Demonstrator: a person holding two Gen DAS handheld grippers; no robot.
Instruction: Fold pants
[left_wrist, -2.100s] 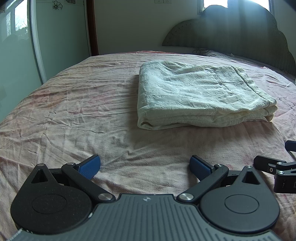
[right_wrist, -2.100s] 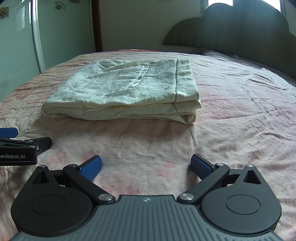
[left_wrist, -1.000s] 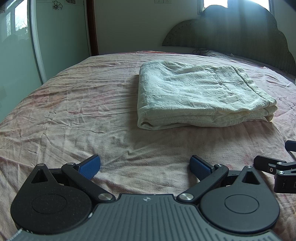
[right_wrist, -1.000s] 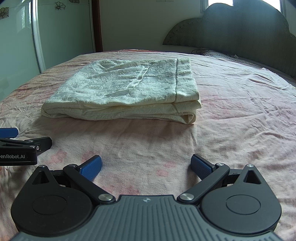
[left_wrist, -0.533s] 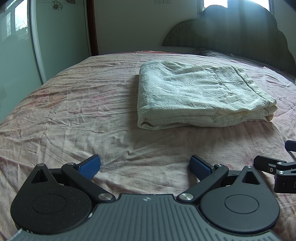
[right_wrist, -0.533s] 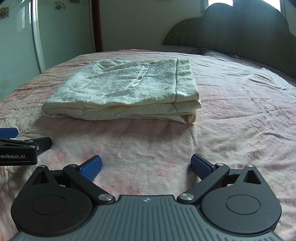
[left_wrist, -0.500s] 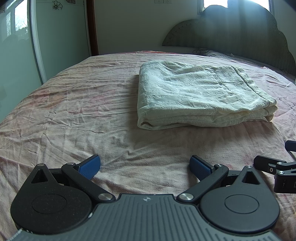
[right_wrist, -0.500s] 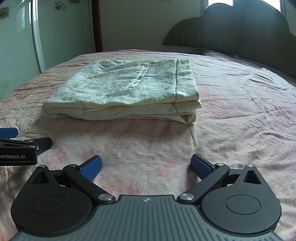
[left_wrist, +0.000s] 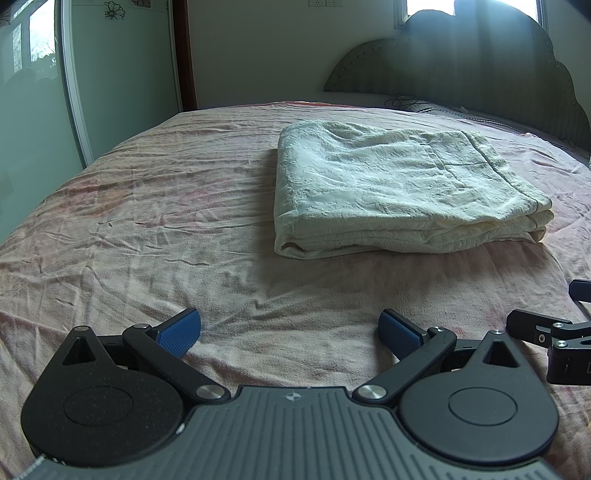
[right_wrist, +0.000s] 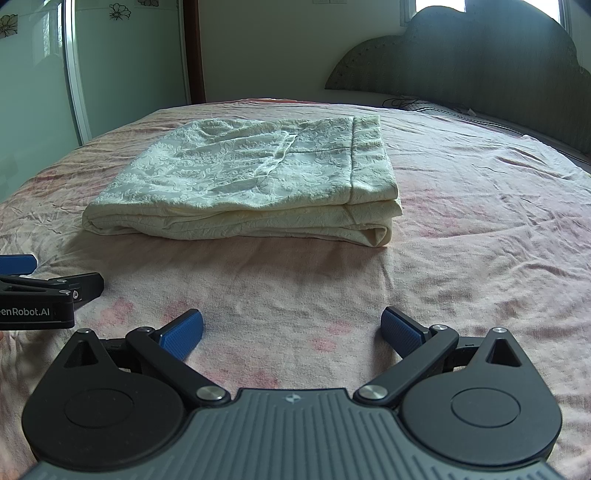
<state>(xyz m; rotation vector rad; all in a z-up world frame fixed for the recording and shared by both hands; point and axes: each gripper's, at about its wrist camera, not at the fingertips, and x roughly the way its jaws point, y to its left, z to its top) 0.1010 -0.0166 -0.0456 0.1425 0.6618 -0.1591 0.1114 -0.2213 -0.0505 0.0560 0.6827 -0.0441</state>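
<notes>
At 12 o'clock on the bed lay the folded pants; left hand-held gripper and right hand-held gripper rested released nearby, folding apparently complete.

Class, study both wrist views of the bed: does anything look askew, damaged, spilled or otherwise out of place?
Nothing stands out. The cream pants lie folded in a flat stack on the wrinkled pink bedsheet; only the layer edges at the near right corner sit slightly uneven. The left gripper and right gripper sit empty, jaws open.
</notes>
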